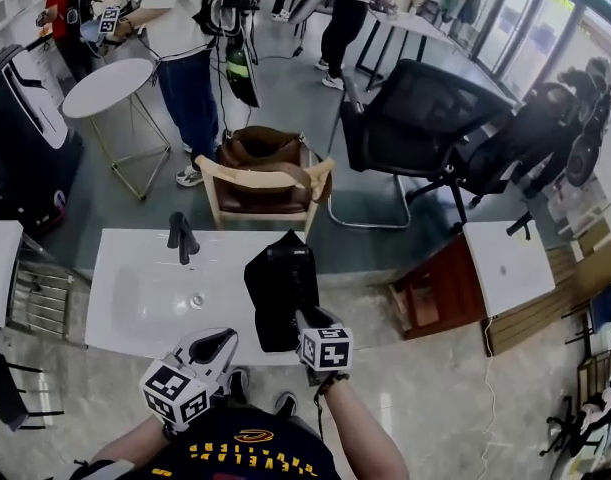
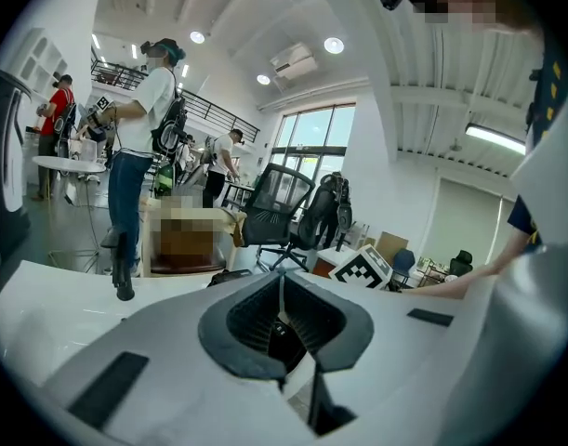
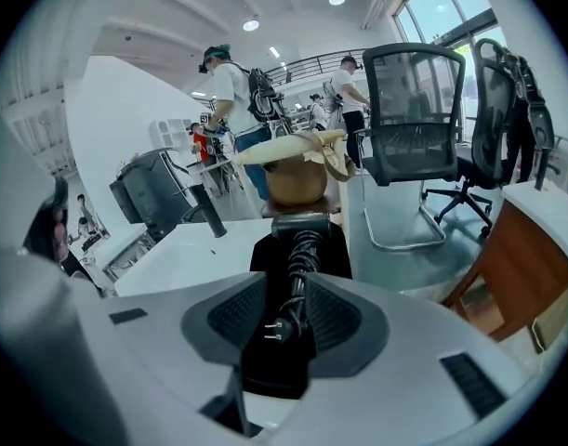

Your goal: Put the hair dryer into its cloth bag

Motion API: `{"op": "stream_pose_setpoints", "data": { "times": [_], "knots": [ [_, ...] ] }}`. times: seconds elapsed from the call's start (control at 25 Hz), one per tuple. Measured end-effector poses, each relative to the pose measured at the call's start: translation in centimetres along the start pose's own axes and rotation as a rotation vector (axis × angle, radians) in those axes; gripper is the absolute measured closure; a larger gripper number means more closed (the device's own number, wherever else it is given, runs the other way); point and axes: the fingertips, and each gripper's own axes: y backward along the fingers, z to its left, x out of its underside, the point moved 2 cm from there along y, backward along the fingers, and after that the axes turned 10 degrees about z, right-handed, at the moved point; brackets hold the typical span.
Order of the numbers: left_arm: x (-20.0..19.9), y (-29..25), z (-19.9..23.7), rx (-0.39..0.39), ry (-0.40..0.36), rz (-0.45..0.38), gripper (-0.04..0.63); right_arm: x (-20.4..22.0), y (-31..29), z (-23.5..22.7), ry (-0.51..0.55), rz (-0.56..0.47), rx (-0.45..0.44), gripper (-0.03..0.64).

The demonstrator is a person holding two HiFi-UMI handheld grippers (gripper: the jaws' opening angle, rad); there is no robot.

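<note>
Right gripper [image 3: 299,291]: jaws closed on the handle of the dryer [image 3: 302,228], over the cord [image 3: 300,252] wound along it. The plug [image 3: 265,329] sits low between the pads with its prongs showing. Holding the handle end probably lets the head lead into the bag [image 1: 277,286] and keeps the cord bundled. The dryer head points away from the gripper and lies on the black cloth; I cannot tell whether it has passed the bag's mouth. Judgement: insertion is under way, not finished. The bag rests on the desk [image 1: 135,298] by the near edge, right of centre, with one corner peaked toward the far edge. Left gripper [image 2: 282,282]: jaws together at the tips with nothing between them. It is held off the desk, just outside the near edge and close to the person's body, apparently parked. The next move likely needs it to pinch the bag's rim, otherwise the loose cloth may slide along with the dryer. A black tap [image 1: 181,236] stands at the far edge, left of centre, well apart from the bag. Writing: no brand is readable on the dryer or bag. The marker cube [image 1: 325,348] carries only black-and-white square patterns. Yellow lettering on the person's dark shirt [image 1: 250,450] seems to read "CLEVELAND", but I am not certain.
</note>
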Motion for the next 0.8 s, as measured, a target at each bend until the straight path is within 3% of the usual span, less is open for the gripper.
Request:
{"op": "stream_pose_setpoints", "data": {
  "times": [0.32, 0.52, 0.8],
  "knots": [
    [0.8, 0.5, 2.6, -0.026, 0.047, 0.013, 0.580, -1.3, -2.7, -0.9, 0.009, 0.052, 0.024, 0.493],
    [1.8, 0.5, 3.2, -0.034, 0.078, 0.029, 0.580, -0.9, -4.1, -0.9, 0.016, 0.089, 0.031, 0.448],
    [2.5, 1.3, 4.9, -0.083, 0.101, 0.027, 0.580, -1.2, -7.9, -1.7, 0.056, 0.162, 0.056, 0.445]
  ]
}}
